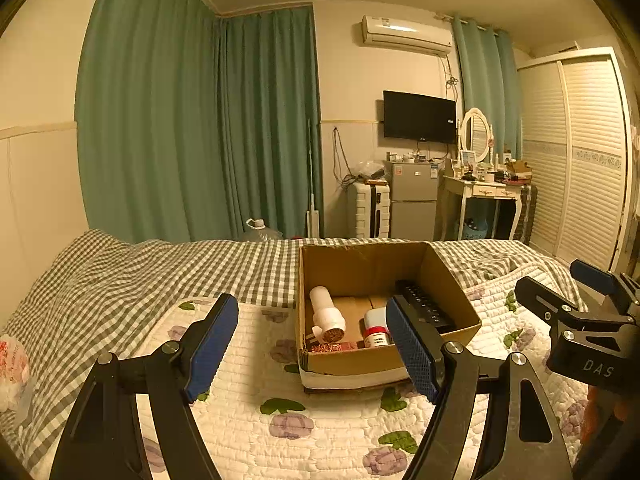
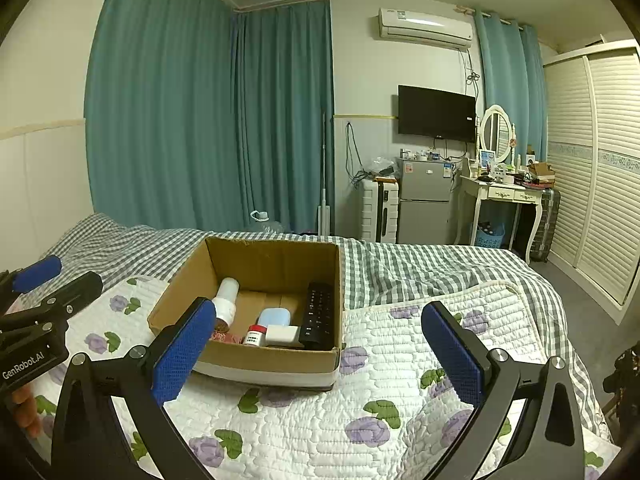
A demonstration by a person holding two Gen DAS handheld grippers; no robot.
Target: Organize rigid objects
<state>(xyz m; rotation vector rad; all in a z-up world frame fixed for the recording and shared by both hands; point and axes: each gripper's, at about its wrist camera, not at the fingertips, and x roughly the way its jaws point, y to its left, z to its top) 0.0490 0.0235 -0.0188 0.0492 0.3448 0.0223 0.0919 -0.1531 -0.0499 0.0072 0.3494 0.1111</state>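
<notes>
An open cardboard box (image 1: pixel 352 360) (image 2: pixel 264 354) sits on a flowered quilt on the bed. Inside lie a white bottle (image 1: pixel 326 312) (image 2: pixel 225 298), a black remote (image 1: pixel 426 306) (image 2: pixel 318 314), a small red-labelled white jar (image 1: pixel 375 330) (image 2: pixel 254 335), a light blue case (image 2: pixel 274 317) and a white block (image 2: pixel 282 334). My left gripper (image 1: pixel 316 348) is open and empty, hovering just in front of the box. My right gripper (image 2: pixel 320 356) is open and empty, in front of the box and to its right. Each gripper shows at the edge of the other's view.
The flowered quilt (image 2: pixel 392 360) lies over a grey checked bedspread (image 1: pixel 160 272). A crumpled white and red plastic bag (image 1: pixel 12 372) lies at the bed's left edge. Beyond the bed stand teal curtains, a suitcase, a small fridge (image 2: pixel 424 200), a dressing table and a louvred wardrobe.
</notes>
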